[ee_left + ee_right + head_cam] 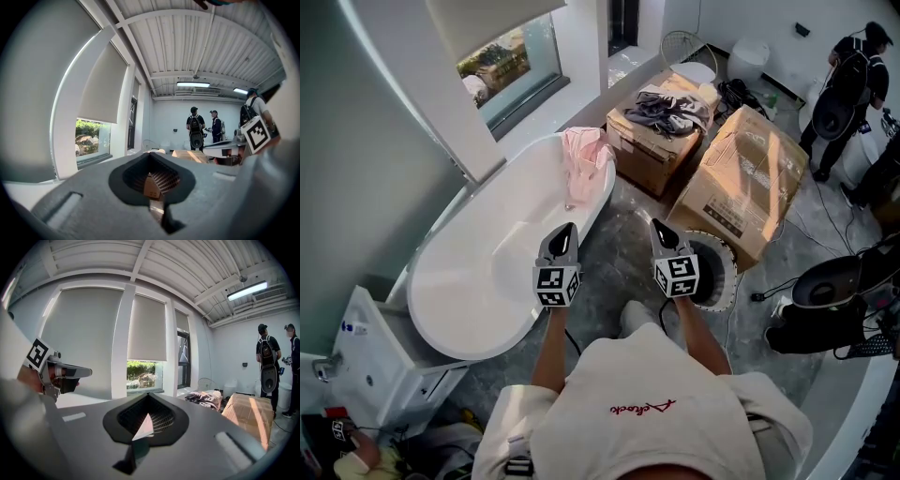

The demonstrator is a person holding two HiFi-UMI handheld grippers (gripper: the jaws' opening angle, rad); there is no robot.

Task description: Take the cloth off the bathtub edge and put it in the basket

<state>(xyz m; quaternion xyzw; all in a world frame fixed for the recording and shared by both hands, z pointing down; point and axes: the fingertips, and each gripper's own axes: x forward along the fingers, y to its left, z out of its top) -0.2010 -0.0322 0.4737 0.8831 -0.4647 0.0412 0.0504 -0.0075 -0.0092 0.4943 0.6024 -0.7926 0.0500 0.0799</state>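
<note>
Grey concrete floor (609,262) runs through an unfinished bathroom with white walls, and a window (511,56) with its blind partly down sits in the left wall. A white bathtub (487,272) stands on the floor along that wall. The pink cloth (586,155) is draped over the rim at the tub's far end, part of it hanging inside. Just beside that end is a cardboard box (647,155) carrying a heap of grey clothes (667,111). A second, larger cardboard box (741,183) lies next to the first. At its near edge a round basket (729,286) with a pale frilled rim and a dark inside sits on the floor, partly behind the right hand-held gripper (658,224).

The left hand-held gripper (568,227) is held out over the right-hand rim of the bathtub, about halfway along it, while the right one is above the floor between the tub and the basket. Both point towards the far end of the tub. Each has its jaws pressed together with nothing between them, and neither touches the cloth, which lies well apart from both.

A white toilet (750,56) stands by the far wall, and a person in dark clothes with a backpack (853,80) stands in the far right corner
</note>
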